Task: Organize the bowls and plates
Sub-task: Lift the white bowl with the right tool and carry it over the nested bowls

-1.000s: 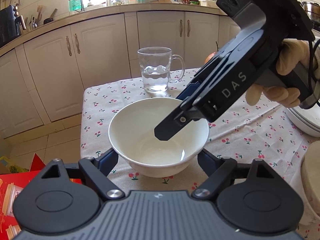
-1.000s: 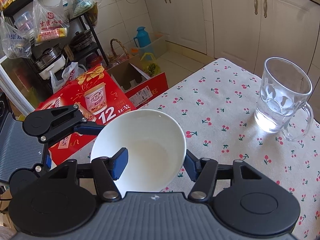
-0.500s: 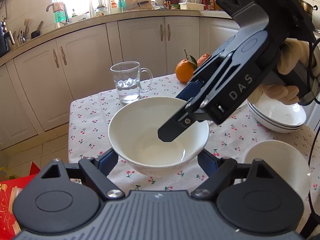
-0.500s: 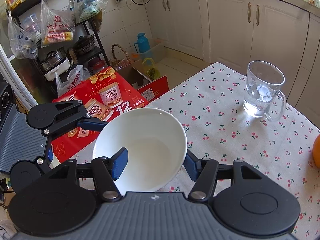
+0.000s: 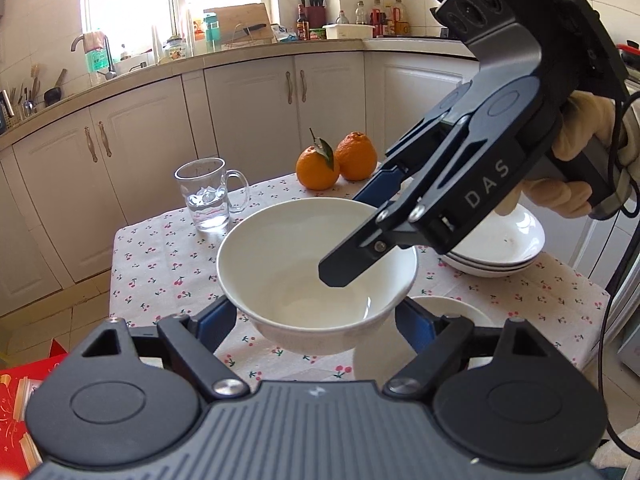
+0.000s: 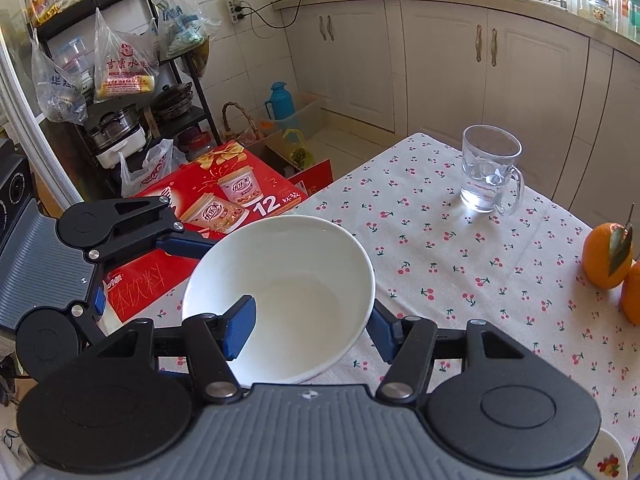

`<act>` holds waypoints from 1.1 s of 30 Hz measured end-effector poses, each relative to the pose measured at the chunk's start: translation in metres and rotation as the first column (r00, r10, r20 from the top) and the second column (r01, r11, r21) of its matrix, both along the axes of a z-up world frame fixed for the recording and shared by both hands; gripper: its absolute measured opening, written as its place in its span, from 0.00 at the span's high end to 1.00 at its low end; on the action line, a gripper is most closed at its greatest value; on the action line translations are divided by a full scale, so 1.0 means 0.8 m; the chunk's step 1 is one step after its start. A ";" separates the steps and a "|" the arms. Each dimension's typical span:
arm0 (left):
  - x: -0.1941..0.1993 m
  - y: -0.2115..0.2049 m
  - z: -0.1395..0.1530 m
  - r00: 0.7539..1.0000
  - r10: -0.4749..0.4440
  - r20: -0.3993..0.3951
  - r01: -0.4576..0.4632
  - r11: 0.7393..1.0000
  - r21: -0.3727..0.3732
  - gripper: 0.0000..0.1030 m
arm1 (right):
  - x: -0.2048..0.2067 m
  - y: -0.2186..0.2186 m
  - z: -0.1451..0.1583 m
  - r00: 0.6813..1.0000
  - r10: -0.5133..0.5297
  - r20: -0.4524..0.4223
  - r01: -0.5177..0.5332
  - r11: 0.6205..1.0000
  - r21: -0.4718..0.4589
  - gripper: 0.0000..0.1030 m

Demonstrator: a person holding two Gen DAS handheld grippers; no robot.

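Bowl (image 5: 316,276) hung in air above the table (image 6: 460,248), carried by both grippers together. Right gripper (image 6: 308,330) pinched its wall: one blue pad (image 6: 240,326) inside the bowl, other pad outside, so it was closed on the rim nearest to it. Left gripper (image 5: 316,326) had a finger each side of the bowl, low on the outside; pads seemed to touch the wall, so I judged it gripped too, w/ wider opening.

Relation that mattered: a second small bowl (image 5: 440,312) sat on the cloth just under & a bit to the right of the left gripper, partly hidden by the carried one. Stack of plates (image 5: 504,252) lay further ahead-right, behind the right gripper's body. Right gripper looked nearer to the stack. A round bowl has no long axis; mouth faced up, slightly tilted.

Materials: bowl was glossy white ceramic, smooth, prob. slippery; deep round shape w/ narrow foot. Plates same white glaze, shallow. Cloth was matte, cherry print.
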State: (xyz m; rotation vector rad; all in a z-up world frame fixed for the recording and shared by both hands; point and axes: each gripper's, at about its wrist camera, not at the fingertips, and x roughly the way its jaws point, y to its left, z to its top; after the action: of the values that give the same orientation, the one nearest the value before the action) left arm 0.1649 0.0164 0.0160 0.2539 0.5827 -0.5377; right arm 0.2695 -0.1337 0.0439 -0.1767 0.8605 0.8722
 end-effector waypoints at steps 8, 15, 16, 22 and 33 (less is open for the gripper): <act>-0.029 -0.019 -0.002 0.999 -0.032 -0.014 0.032 0.999 -0.015 0.16 | -0.043 -0.028 0.001 1.000 -0.023 0.014 0.023 1.000 -0.003 0.36; -0.046 -0.032 -0.011 0.998 -0.048 -0.032 0.047 0.999 -0.022 0.16 | -0.070 -0.045 -0.006 0.999 -0.044 0.014 0.044 0.999 -0.006 0.36; -0.048 -0.034 -0.012 0.998 -0.049 -0.034 0.049 0.999 -0.021 0.16 | -0.072 -0.047 -0.007 0.999 -0.047 0.011 0.047 0.999 -0.004 0.36; -0.055 -0.039 -0.019 0.997 -0.059 -0.052 0.058 0.998 -0.021 0.16 | -0.083 -0.052 -0.016 0.998 -0.056 0.004 0.056 0.998 -0.009 0.36; -0.054 -0.037 -0.031 0.994 -0.070 -0.090 0.068 0.997 -0.023 0.16 | -0.089 -0.051 -0.034 0.999 -0.050 -0.014 0.049 0.998 -0.026 0.36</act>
State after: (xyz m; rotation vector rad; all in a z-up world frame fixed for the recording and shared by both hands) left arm 0.1219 -0.0133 -0.0087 0.2323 0.6582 -0.6237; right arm 0.1982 -0.1745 0.0168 -0.1707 0.8862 0.8175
